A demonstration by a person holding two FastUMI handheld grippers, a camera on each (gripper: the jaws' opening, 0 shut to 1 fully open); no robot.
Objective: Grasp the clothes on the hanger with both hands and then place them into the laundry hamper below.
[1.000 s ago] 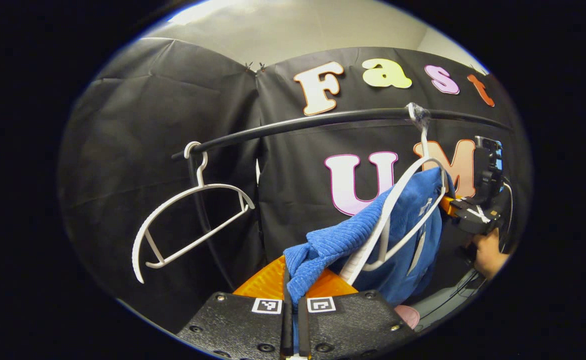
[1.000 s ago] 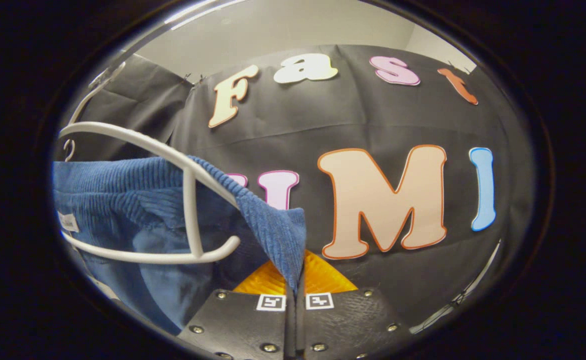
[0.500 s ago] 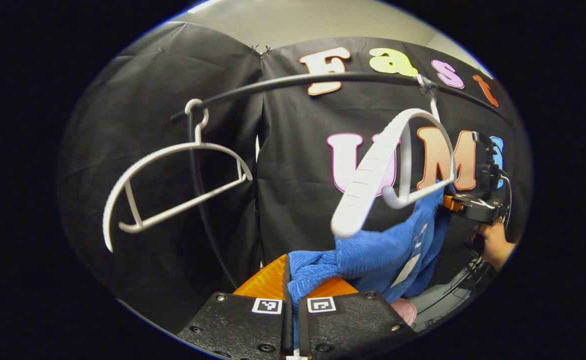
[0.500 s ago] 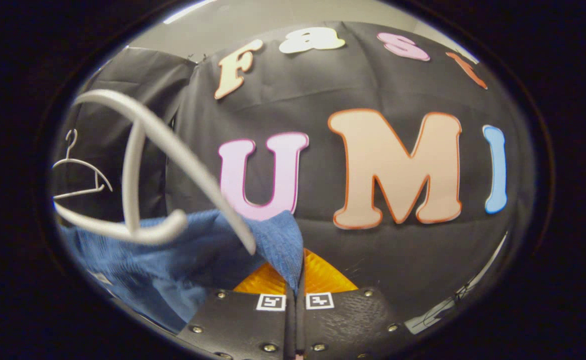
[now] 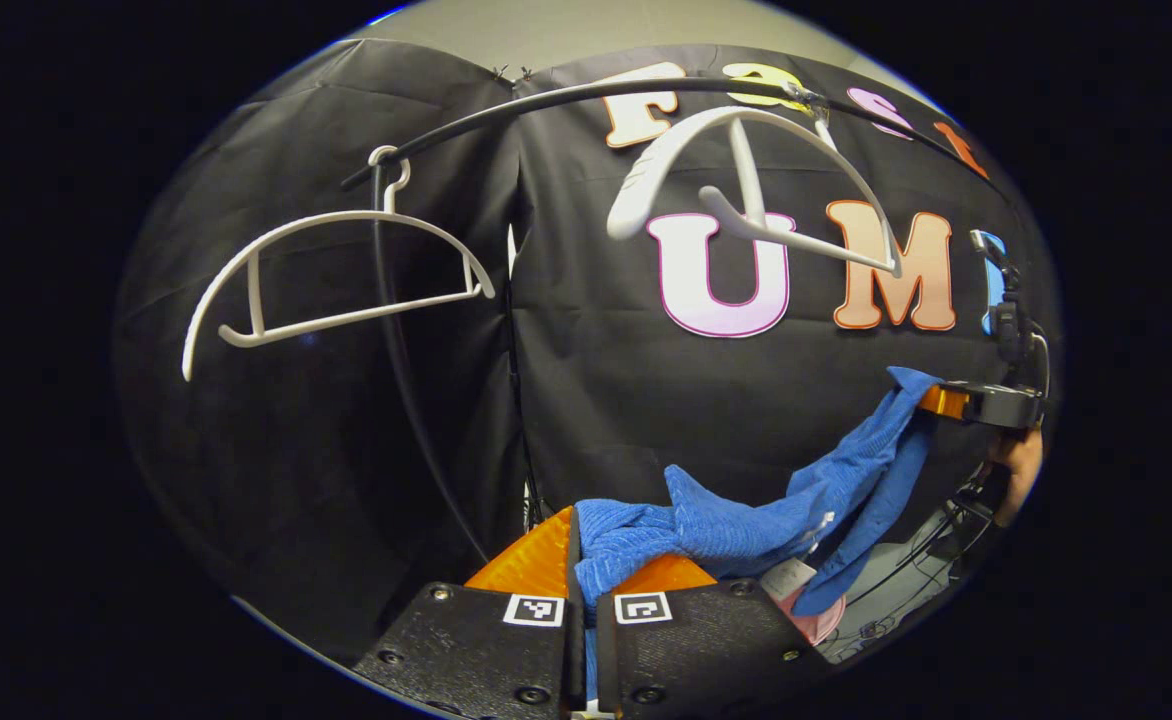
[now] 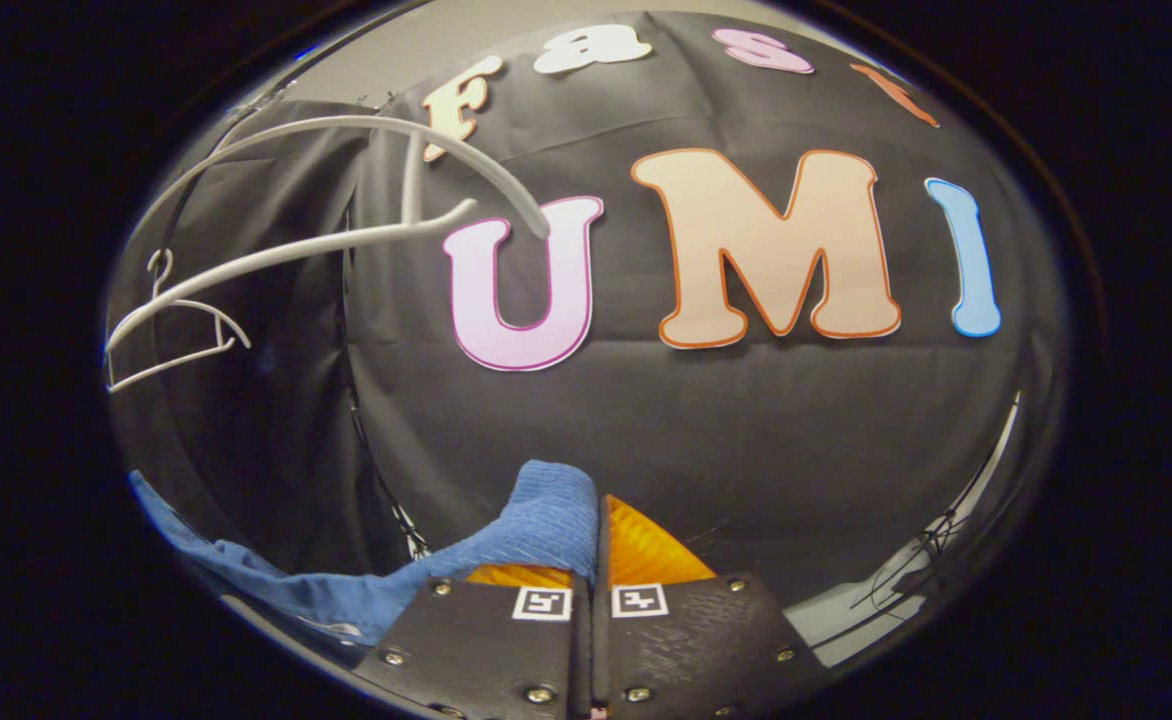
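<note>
A blue ribbed garment [image 5: 746, 525] hangs stretched between both grippers, free of its hanger. My left gripper [image 5: 583, 590] is shut on one end of it at the bottom of the left gripper view. The right gripper [image 5: 946, 400], held by a hand, pinches the other end at the far right there. In the right gripper view my right gripper [image 6: 591, 575] is shut on the blue garment [image 6: 536, 525], which trails off to the lower left. The bare white hanger [image 5: 746, 185] swings tilted on the black rail [image 5: 566, 95] above, and appears as the hanger [image 6: 346, 190] at upper left.
A second empty white hanger [image 5: 326, 270] hangs on the rail's left end, seen small as the hanger [image 6: 171, 330] at far left. A black upright pole [image 5: 396, 400] runs down from the rail. Something pink [image 5: 821, 620] and cables [image 5: 931, 560] lie low at the right.
Both grippers have come down with the blue garment, which has slid off the hanger. The freed hanger has swung upward and now hangs bare.
</note>
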